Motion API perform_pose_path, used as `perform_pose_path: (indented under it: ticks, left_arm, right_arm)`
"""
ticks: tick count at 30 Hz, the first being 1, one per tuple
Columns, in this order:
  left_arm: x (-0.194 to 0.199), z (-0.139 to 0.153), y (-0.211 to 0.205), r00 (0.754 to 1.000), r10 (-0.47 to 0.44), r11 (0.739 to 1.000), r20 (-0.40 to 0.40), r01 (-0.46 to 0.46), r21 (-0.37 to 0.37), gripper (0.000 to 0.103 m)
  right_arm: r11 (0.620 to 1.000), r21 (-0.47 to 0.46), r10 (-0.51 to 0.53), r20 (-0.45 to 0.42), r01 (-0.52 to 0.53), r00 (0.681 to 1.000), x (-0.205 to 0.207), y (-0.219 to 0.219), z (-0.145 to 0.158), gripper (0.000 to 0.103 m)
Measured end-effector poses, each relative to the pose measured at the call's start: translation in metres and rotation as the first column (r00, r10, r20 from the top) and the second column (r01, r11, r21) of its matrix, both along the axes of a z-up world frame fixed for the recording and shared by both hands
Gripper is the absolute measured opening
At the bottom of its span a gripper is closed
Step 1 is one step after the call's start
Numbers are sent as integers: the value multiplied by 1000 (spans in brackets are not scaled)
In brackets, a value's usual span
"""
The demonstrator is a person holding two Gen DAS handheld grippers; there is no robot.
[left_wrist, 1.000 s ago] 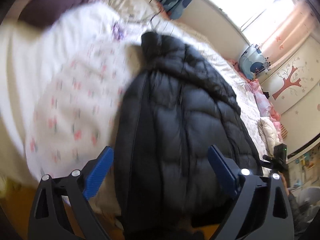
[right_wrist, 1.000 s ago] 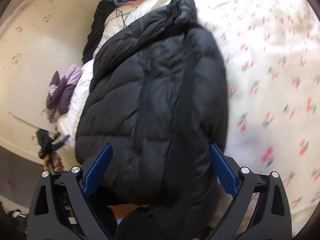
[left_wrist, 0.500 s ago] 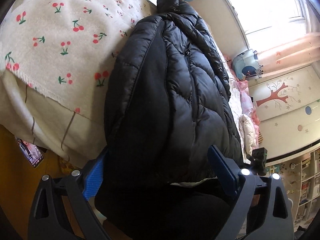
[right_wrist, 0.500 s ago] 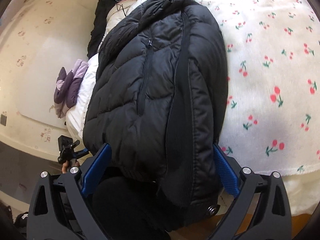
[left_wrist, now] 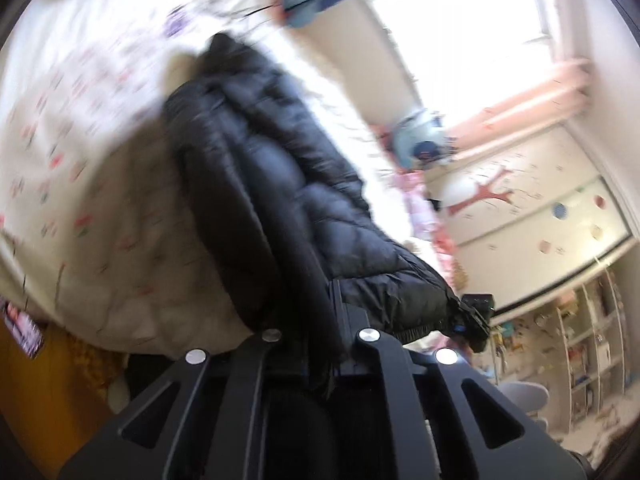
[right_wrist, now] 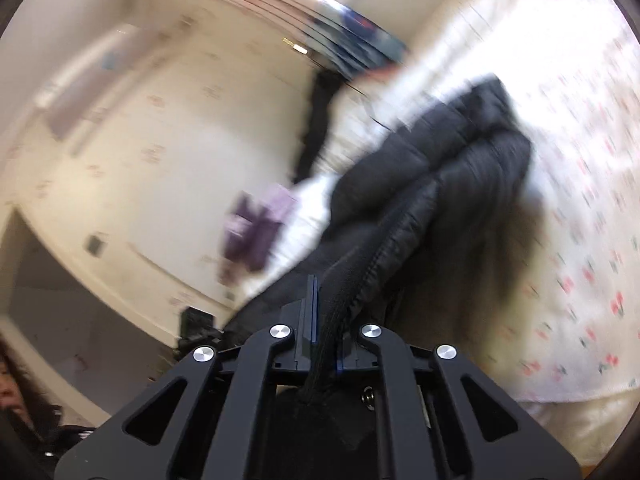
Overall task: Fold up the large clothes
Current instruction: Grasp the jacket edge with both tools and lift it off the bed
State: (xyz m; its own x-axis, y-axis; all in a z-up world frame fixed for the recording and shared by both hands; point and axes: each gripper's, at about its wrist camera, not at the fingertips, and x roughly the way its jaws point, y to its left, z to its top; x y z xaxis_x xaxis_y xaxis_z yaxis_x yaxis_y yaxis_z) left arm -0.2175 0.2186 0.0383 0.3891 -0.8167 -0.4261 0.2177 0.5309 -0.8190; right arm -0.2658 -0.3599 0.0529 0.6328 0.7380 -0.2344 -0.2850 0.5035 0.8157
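A black puffer jacket (left_wrist: 280,184) lies lengthwise on a bed with a white cherry-print cover (left_wrist: 80,184). Its near hem is lifted off the bed edge. My left gripper (left_wrist: 320,320) is shut on the black ribbed hem band at one corner. In the right wrist view the same jacket (right_wrist: 460,184) stretches away, and my right gripper (right_wrist: 326,320) is shut on the ribbed hem edge at the other corner, its blue pads pressed against the fabric. Both views are blurred by motion.
A purple garment (right_wrist: 256,224) and a dark garment (right_wrist: 316,120) lie at the bed's far side by the wall. Pillows and pink bedding (left_wrist: 420,148) sit under the bright window. Shelves (left_wrist: 580,360) stand beyond the bed. A person's head (right_wrist: 12,392) shows at lower left.
Both grippers went from wide open around the jacket's hem to shut on it, and both rose, lifting the hem off the bed edge as the views tilted upward.
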Motion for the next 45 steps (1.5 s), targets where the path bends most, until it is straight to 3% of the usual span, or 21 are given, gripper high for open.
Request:
perform_pose_path:
  ticks: [5,9,11,13,14,15,18,22,25,27,28,29,30,31,34,36,38,40,41,43,45]
  left_arm:
    - [-44,58,5,991,-108,994,79,107,16,8]
    - [-80,44,16,973,-231,953,-6,228,201,13]
    - [-87,26,39,977,-188,940,-104,210,270,14]
    - [-89,19,69,987,-65,920,-147,116,374,23]
    - [-86,21,81,990,5,907,-139,54,417,23]
    - [-79,27,95,990,75,904,-123,-15,426,26]
    - [-47,54,88,989,151,901,6,-140,412,59]
    - [18,61,13,989,70,934,134,-112,340,72]
    - [76,42,-52,987,33,928,155,-88,362,72]
    - [120,23,-89,987,29,918,161,-90,386,72]
    - [131,12,-99,989,27,914,147,-83,396,72]
    - [144,1,-110,992,21,910,121,-69,409,72]
    - [161,-12,-121,997,22,902,76,-52,430,72]
    - [171,-22,-126,999,21,896,41,-37,443,72]
    - [174,-20,-134,995,23,913,100,-62,403,72]
    - [173,-16,-138,985,29,910,171,-97,403,79]
    - [180,-31,-142,988,39,888,151,-104,447,83]
    - [195,-66,-147,1000,20,864,19,-26,504,83]
    - [197,-80,-149,1000,1,857,-1,0,516,83]
    - [191,-77,-148,1000,-8,845,0,7,536,83]
    - [179,-60,-136,1000,-21,870,-10,23,493,83]
  right_arm:
    - [999,-21,47,81,-45,996,-38,-16,47,7]
    - [977,-185,84,-118,-105,989,-73,-46,18,23]
    - [964,-264,-28,-225,-33,974,-86,-77,-5,29]
    - [966,-254,-105,-244,41,964,-88,-100,-12,49]
    - [961,-260,-160,-232,97,959,-82,-112,-11,65]
    - [960,-256,-171,-216,113,961,-75,-115,-9,70]
    - [960,-263,-134,-151,91,979,-21,-100,-1,74]
    - [919,-394,-96,-147,30,984,79,-35,-17,75]
    - [842,-539,-119,-146,22,982,143,8,-44,75]
    - [743,-668,-204,-168,41,964,183,30,-68,73]
    - [722,-691,-205,-168,33,964,192,36,-78,67]
    - [717,-696,-197,-165,28,966,199,39,-85,46]
    - [719,-694,-209,-154,45,966,206,39,-85,35]
    - [714,-696,-224,-124,76,967,209,38,-79,31]
    - [649,-745,-245,-11,156,970,207,38,-53,28]
    - [626,-767,-244,-22,140,969,212,37,-50,28]
    - [599,-797,-244,-82,84,966,222,38,-69,33]
    - [610,-793,-222,-192,-18,956,229,34,-101,50]
    - [624,-781,-224,-201,-18,954,229,32,-103,50]
    - [676,-736,-233,-187,21,954,217,21,-91,53]
    - [702,-710,-220,-148,51,964,194,12,-70,64]
